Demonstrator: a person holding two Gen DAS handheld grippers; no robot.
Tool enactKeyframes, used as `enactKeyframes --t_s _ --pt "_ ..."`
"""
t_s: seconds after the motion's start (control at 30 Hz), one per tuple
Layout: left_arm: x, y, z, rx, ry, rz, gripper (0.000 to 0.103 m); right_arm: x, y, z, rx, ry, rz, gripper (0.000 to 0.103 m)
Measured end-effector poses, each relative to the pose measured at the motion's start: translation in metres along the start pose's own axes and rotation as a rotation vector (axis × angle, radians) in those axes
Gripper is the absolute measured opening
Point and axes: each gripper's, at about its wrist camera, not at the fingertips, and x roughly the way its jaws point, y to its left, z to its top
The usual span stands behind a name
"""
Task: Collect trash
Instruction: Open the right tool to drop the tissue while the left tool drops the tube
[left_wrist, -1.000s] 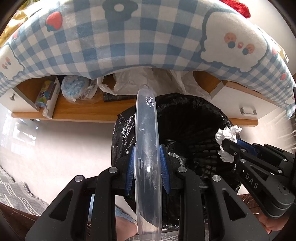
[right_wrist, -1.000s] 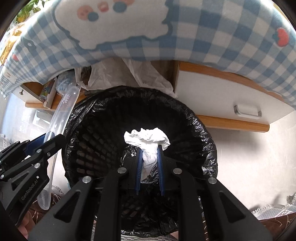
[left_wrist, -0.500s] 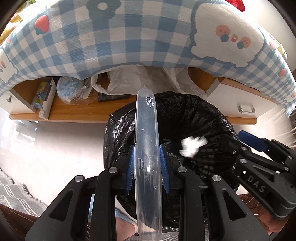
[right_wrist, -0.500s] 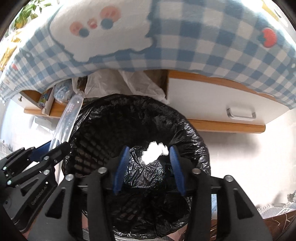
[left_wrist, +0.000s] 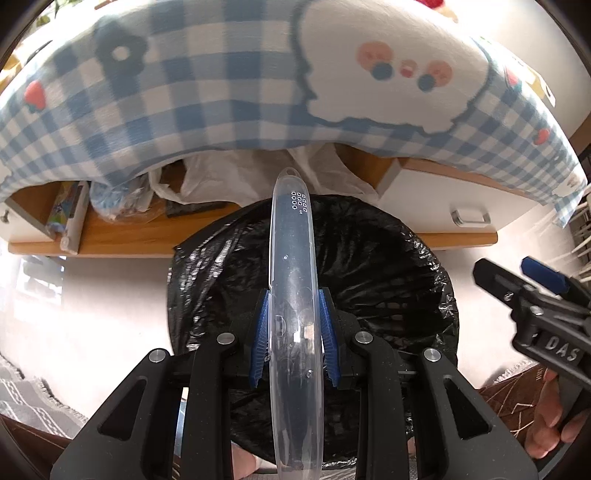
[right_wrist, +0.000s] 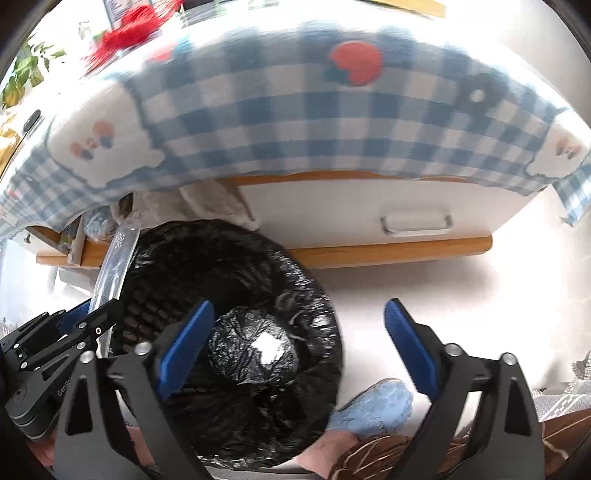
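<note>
A clear plastic lid (left_wrist: 293, 295), seen edge-on, stands between the blue pads of my left gripper (left_wrist: 293, 332), which is shut on it above the black-lined trash bin (left_wrist: 388, 266). My right gripper (right_wrist: 299, 314) hangs over the bin's right rim; its jaws are opening wide and nothing is between them. A crumpled white tissue (right_wrist: 271, 345) lies at the bottom of the bin (right_wrist: 177, 266). The right wrist view also shows the left gripper (right_wrist: 92, 321) and the lid (right_wrist: 118, 258) at the bin's left side. The right gripper (left_wrist: 517, 280) appears at the right edge of the left wrist view.
A table under a blue checked cloth (left_wrist: 221, 92) overhangs the bin. Its wooden shelf (left_wrist: 110, 236) holds bags and boxes, and a white drawer (right_wrist: 369, 214) sits to the right. A person's foot in a blue slipper (right_wrist: 373, 406) stands beside the bin on pale floor.
The right gripper opened and let go of the tissue, which fell into the bin. That gripper then swung right and lifted. The left gripper kept its hold on the lid.
</note>
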Motion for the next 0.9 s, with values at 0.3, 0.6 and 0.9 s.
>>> enactKeyframes --t_s 0.3,0.6,0.9 --pt "0.020 -0.015 -0.001 0.026 0.047 -0.013 0.025 0.001 -0.029 -0.002 0.050 -0.007 -0.059 0.095" --pt "0.031 -0.024 0.000 0.052 0.060 -0.017 0.025 0.001 -0.036 -0.002 0.064 -0.011 -0.083 0.095" --pt "0.025 -0.024 0.005 0.061 0.053 0.021 0.037 0.000 -0.032 -0.001 0.067 -0.015 -0.087 0.095"
